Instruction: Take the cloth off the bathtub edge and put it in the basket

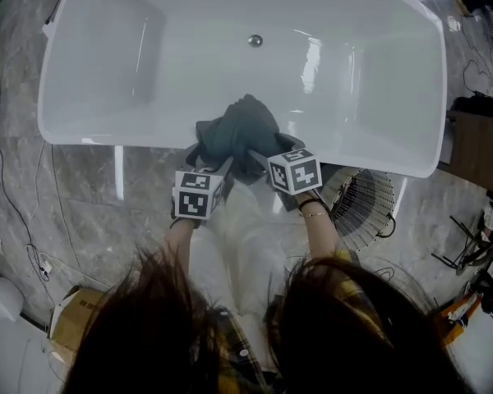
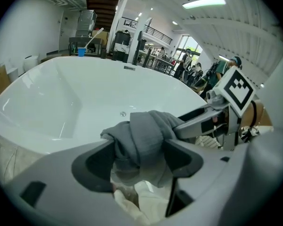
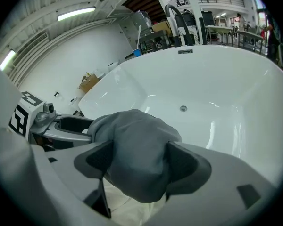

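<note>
One grey cloth (image 1: 245, 130) on the near edge of one bathtub (image 1: 107, 135); around it, two tongs, left tongs (image 2: 139, 157) and right tongs (image 3: 139, 163), both spread; near right, one basket (image 1: 363, 208).

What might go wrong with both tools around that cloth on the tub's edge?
The grey cloth lies bunched on the bathtub rim; a nudge may tip it in. The left gripper and right gripper, fingers open, crowd one bundle and may bump. A hanging end may miss the wire basket.

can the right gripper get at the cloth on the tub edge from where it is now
Probably yes: the right gripper is open with the cloth already between its jaws, nothing blocking.
</note>
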`<state>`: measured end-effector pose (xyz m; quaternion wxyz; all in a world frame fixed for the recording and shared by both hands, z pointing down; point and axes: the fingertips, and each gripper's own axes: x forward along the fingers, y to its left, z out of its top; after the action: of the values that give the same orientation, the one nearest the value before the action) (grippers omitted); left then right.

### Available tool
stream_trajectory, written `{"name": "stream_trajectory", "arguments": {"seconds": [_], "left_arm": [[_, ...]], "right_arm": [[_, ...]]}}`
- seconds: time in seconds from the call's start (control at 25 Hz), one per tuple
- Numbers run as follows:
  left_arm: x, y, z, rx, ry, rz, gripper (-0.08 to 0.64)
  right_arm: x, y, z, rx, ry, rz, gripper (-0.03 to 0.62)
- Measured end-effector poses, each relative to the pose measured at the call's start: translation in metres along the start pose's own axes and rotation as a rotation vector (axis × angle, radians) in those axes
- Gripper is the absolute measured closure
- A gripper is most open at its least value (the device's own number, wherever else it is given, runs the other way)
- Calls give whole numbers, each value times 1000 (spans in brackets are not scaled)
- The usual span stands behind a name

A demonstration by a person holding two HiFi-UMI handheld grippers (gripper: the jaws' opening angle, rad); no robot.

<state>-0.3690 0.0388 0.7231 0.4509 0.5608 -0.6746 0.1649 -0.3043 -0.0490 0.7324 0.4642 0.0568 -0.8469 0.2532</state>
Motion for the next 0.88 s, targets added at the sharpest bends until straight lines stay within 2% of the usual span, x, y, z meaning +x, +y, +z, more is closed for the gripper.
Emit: {"name": "stream_trajectory", "arguments": {"seconds": [0.16,0.32,0.56,0.68,0.88], "left_arm": [[3,-5,1,1,1,-27,257],[3,-10,0,-21,17,-65,324],[6,-15,-2,-104,54,-114,419],[6,-16,-4,-116,65,-133,434],[5,-15,-3,-100,65,-144,448]], "right_arm": [[3,4,1,-19,31,23,233],[6,12,3,-49,33,46,269],[8,25,9,-124,55,80,354],[8,29,10,-154,55,94,400],[7,34,15,-158,33,91,438]]}}
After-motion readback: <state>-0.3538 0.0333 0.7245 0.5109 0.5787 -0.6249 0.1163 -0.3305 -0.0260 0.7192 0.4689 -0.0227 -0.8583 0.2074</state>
